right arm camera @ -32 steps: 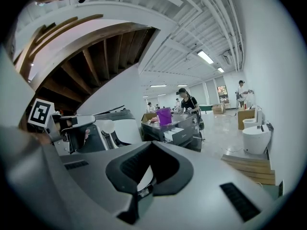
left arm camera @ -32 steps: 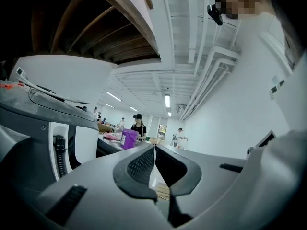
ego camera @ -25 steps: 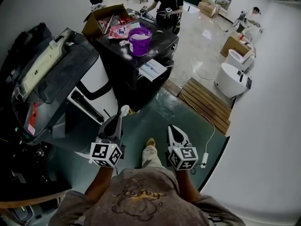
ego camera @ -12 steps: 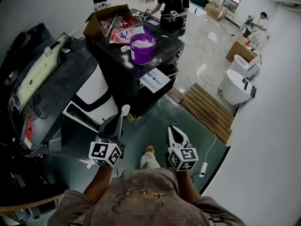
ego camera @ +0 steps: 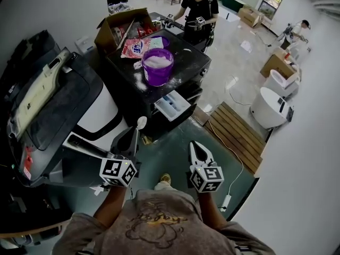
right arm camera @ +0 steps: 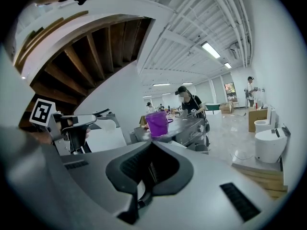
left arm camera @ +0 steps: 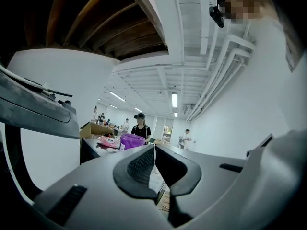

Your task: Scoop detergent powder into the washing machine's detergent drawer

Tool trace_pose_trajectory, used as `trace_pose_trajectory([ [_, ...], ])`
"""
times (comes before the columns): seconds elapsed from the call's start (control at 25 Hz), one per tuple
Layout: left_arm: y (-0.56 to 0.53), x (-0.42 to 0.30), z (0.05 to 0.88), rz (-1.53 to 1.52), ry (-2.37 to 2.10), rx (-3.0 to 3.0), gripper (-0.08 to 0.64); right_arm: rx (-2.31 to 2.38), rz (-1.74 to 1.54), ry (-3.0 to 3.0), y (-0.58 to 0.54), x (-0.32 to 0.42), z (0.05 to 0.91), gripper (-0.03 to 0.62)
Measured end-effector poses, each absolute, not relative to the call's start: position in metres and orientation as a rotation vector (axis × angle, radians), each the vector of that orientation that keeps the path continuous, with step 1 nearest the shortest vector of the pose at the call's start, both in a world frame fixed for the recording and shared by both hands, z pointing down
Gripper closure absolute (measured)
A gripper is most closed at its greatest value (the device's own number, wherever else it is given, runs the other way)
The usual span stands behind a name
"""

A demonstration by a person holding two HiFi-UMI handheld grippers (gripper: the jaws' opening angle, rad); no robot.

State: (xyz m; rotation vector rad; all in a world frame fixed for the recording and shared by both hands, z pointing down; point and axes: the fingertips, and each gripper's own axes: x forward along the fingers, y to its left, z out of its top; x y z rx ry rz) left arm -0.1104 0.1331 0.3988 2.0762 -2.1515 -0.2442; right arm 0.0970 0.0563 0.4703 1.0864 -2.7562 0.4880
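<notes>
A purple bucket (ego camera: 157, 65) full of white powder stands on top of the black washing machine (ego camera: 186, 62). The machine's detergent drawer (ego camera: 172, 105) is pulled out at the front, facing me. My left gripper (ego camera: 135, 133) is shut on a white scoop (ego camera: 141, 122), whose bowl sticks out past the tips, well short of the drawer. My right gripper (ego camera: 194, 145) is shut and holds nothing. The bucket (left arm camera: 132, 140) shows beyond the left gripper (left arm camera: 154, 150) in the left gripper view. It also shows as the bucket (right arm camera: 157, 123) beyond the right gripper (right arm camera: 151, 145) in the right gripper view.
A cardboard box (ego camera: 114, 28) and red-and-white bags (ego camera: 135, 47) lie behind the bucket. A person in black (ego camera: 199, 9) stands at the machine's far side. A white appliance with an open dark lid (ego camera: 53, 100) is on my left. A wooden pallet (ego camera: 236, 134) lies to the right.
The washing machine, bucket and drawer have drawn nearer and lower in the head view as I step forward. Both grippers keep the same pose, the left still holding the scoop.
</notes>
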Motion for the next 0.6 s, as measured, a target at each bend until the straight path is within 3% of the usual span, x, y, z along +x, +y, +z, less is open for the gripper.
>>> trace_pose_trajectory([
  [0.6, 0.062, -0.13, 0.399, -0.264, -2.233, 1.989, 0.537, 0.995, 0.487, -2.796, -0.032, 0.075, 0.475, 0.592],
])
